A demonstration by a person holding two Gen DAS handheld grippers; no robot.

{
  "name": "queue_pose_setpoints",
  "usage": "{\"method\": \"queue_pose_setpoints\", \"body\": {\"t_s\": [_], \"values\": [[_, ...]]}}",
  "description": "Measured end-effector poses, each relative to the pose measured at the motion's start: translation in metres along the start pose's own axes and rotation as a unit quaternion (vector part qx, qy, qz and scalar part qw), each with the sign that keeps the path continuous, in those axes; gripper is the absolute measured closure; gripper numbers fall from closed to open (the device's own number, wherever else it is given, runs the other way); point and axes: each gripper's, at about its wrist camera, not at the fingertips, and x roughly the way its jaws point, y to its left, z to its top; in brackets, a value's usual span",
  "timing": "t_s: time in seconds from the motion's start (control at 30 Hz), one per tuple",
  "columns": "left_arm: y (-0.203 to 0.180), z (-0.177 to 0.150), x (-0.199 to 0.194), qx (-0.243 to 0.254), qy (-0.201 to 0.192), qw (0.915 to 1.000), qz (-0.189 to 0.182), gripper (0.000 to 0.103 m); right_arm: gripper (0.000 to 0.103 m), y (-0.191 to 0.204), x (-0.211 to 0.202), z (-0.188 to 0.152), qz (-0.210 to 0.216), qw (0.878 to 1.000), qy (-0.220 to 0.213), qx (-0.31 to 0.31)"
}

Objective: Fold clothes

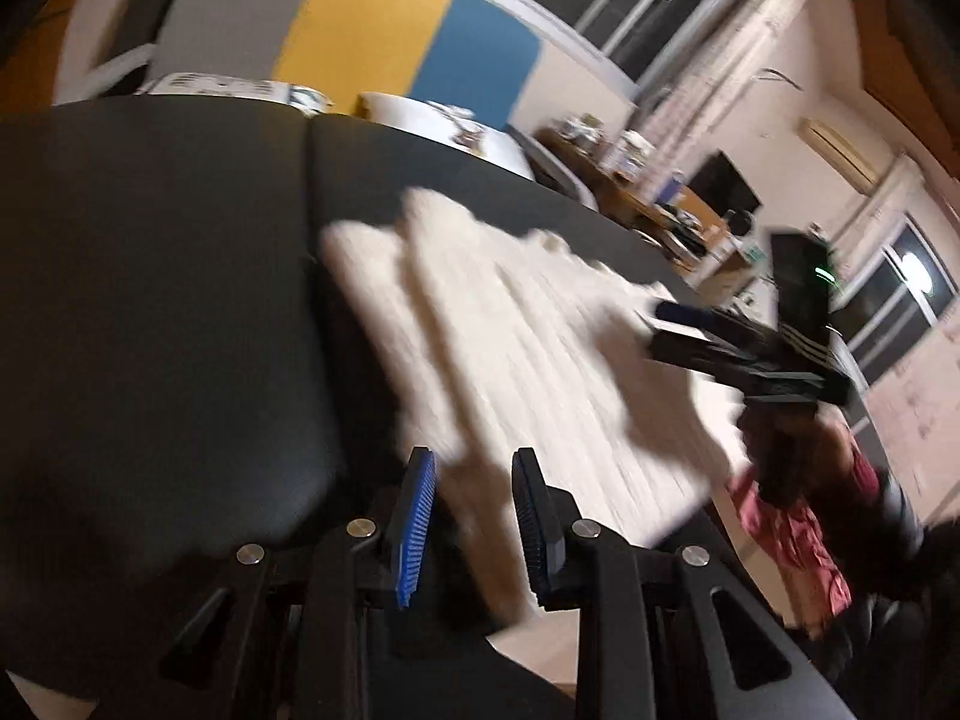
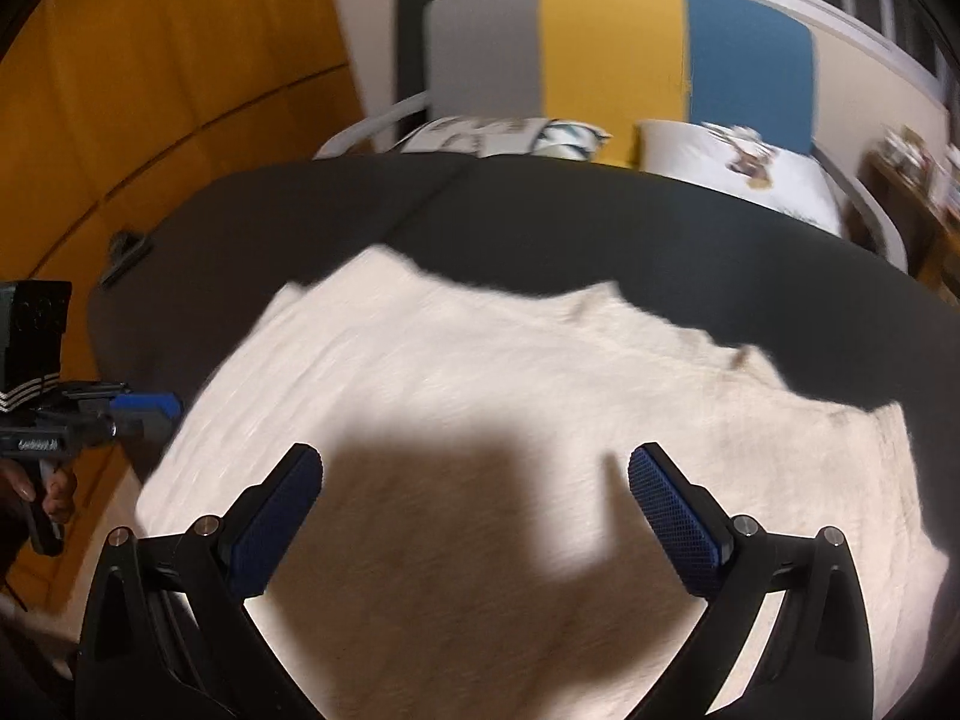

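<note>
We've got one cream garment, ribbed and soft-looking, spread mostly flat across the dark table. Its far edge runs uneven toward the table's back, with a narrow part doubled over along one side. The near edge reaches the table's front; blur hides finer detail.

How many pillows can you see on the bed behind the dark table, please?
2: a patterned pillow on the left and a white pillow with a printed picture on the right. Others may be hidden behind the table edge.

Two pillows lie against a grey, yellow and blue headboard.
</note>
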Motion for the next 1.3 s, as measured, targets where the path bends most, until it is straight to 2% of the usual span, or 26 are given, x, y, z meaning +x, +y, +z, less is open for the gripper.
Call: {"method": "queue_pose_setpoints", "body": {"t_s": [0.07,0.13,0.2,0.37,0.4,0.6,0.7,0.77,0.87,0.93,1.07,1.1,1.13,1.2,1.23,1.3], "values": [[-0.001,-0.018,-0.007,0.002,0.004,0.9998,-0.021,0.076,0.000,0.009,0.015,-0.002,-0.021,0.999,0.024,-0.021],[-0.002,-0.021,-0.003,0.004,0.003,0.9997,-0.024,0.075,0.000,0.012,0.039,-0.006,-0.044,0.998,0.037,-0.034],[0.001,-0.023,0.000,-0.003,0.001,0.9997,-0.024,0.075,0.000,0.009,0.042,-0.003,-0.045,0.998,0.025,-0.030],[0.009,-0.024,-0.007,-0.018,-0.045,0.9956,-0.080,0.072,0.000,0.003,0.044,0.001,-0.039,0.999,0.009,-0.026],[0.011,-0.021,-0.005,-0.015,-0.043,0.9942,-0.097,0.072,0.000,0.002,0.043,0.001,-0.036,0.999,0.008,-0.027],[0.027,-0.012,0.028,-0.009,0.021,0.9844,-0.174,0.072,0.000,-0.010,0.040,-0.002,-0.001,0.999,-0.002,-0.032],[0.033,-0.009,0.031,-0.014,0.049,0.9719,-0.230,0.072,0.000,-0.012,0.041,-0.001,0.002,0.999,-0.002,-0.034],[0.027,-0.011,0.029,0.012,0.070,0.9662,-0.248,0.074,0.000,-0.011,0.041,-0.002,0.001,0.999,-0.003,-0.035],[0.007,-0.011,0.031,0.073,0.079,0.9692,-0.222,0.073,0.000,-0.011,0.042,-0.001,0.001,0.999,-0.006,-0.033],[0.002,-0.006,0.042,0.082,0.074,0.9721,-0.207,0.071,0.000,-0.011,0.043,0.000,-0.001,0.999,-0.006,-0.032],[-0.002,0.002,0.053,0.072,0.066,0.9726,-0.211,0.069,0.000,-0.011,0.042,-0.001,-0.005,1.000,-0.007,-0.029],[-0.006,0.003,0.056,0.079,0.068,0.9727,-0.208,0.077,0.000,-0.011,0.042,-0.001,-0.005,1.000,-0.008,-0.029],[-0.011,0.002,0.055,0.100,0.072,0.9721,-0.199,0.094,0.000,-0.011,0.041,-0.001,-0.005,1.000,-0.008,-0.029],[-0.011,0.002,0.043,0.107,0.064,0.9654,-0.229,0.096,0.000,-0.011,0.041,-0.001,-0.005,1.000,-0.007,-0.028],[-0.009,0.000,0.037,0.115,0.063,0.9647,-0.228,0.097,0.000,-0.011,0.041,-0.001,-0.005,1.000,-0.007,-0.029],[-0.004,-0.005,0.039,0.150,0.096,0.9696,-0.168,0.098,0.000,-0.011,0.041,-0.001,-0.005,1.000,-0.007,-0.029]]}}
